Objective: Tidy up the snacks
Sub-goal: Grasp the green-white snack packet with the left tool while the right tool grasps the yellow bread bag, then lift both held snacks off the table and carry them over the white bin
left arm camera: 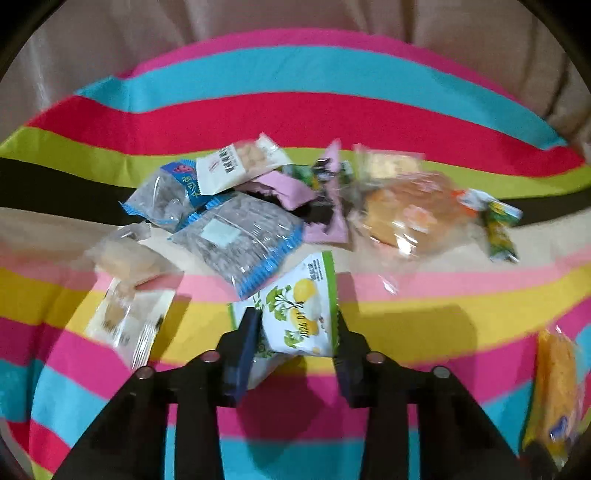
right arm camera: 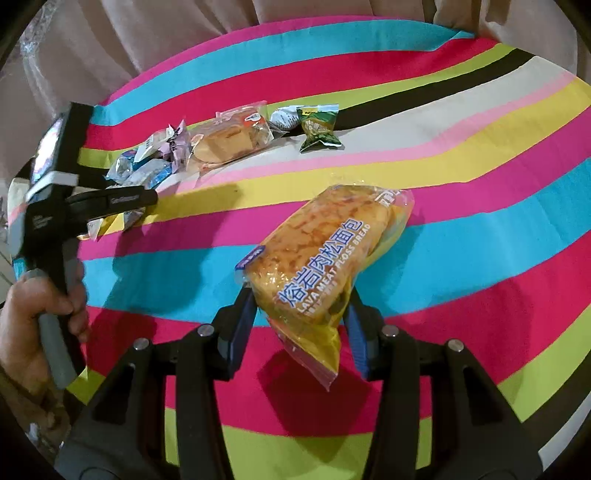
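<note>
My left gripper is shut on a white and green lemon snack packet, held just above the striped cloth. A pile of snacks lies behind it: blue-edged clear packets, a white packet, pink wrappers and a bun in clear wrap. My right gripper is shut on a yellow meat floss bread pack, lifted over the cloth. The same pack shows at the right edge of the left wrist view.
Two clear packets lie left of the left gripper. A small green packet lies right of the bun; it also shows in the right wrist view. The left hand-held gripper body is at the left. A beige curtain hangs behind the table.
</note>
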A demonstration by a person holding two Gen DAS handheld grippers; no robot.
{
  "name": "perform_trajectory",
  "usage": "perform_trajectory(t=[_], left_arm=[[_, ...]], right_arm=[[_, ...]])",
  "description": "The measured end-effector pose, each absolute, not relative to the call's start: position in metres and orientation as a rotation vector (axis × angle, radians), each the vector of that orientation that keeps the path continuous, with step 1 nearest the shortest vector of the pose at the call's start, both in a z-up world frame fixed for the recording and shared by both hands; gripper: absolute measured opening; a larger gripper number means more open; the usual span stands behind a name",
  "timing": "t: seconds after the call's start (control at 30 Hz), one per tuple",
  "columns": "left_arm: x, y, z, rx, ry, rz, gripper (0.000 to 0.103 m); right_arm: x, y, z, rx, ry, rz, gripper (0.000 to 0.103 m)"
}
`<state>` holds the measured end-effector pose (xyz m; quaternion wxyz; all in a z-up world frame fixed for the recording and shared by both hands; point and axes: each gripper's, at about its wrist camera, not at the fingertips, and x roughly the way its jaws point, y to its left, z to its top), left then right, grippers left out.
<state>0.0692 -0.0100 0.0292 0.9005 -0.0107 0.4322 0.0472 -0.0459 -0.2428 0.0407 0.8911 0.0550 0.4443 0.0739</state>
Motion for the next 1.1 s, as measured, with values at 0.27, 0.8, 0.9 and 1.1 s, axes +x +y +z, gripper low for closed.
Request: perform_trajectory(t=[0.27,0.8,0.9,1.1], left_arm=[[-0.038,-0.006,0.061,-0.155,0.784,0.064,0.029],[-0.138,-0.019,0.184,-0.106,0.481,0.010,0.029],[-0.138,-0.014,0.153,-0.085,0.553,0.022,0.029],[-0.144,-0.009,0.098,-0.040,0.680,-0.011,0.029]], right_arm=[[-0.079,-0.240,0.050,0.129,0.883,0.205,0.048],[-0.171,-0.218,0.159,0.064,0.598,0.252,0.012],[-0.145,-0.227,0.103,0.058,0.779,0.226,0.012],[-0.146,-0.244,0.055,0.041,0.901,0.247,0.048]])
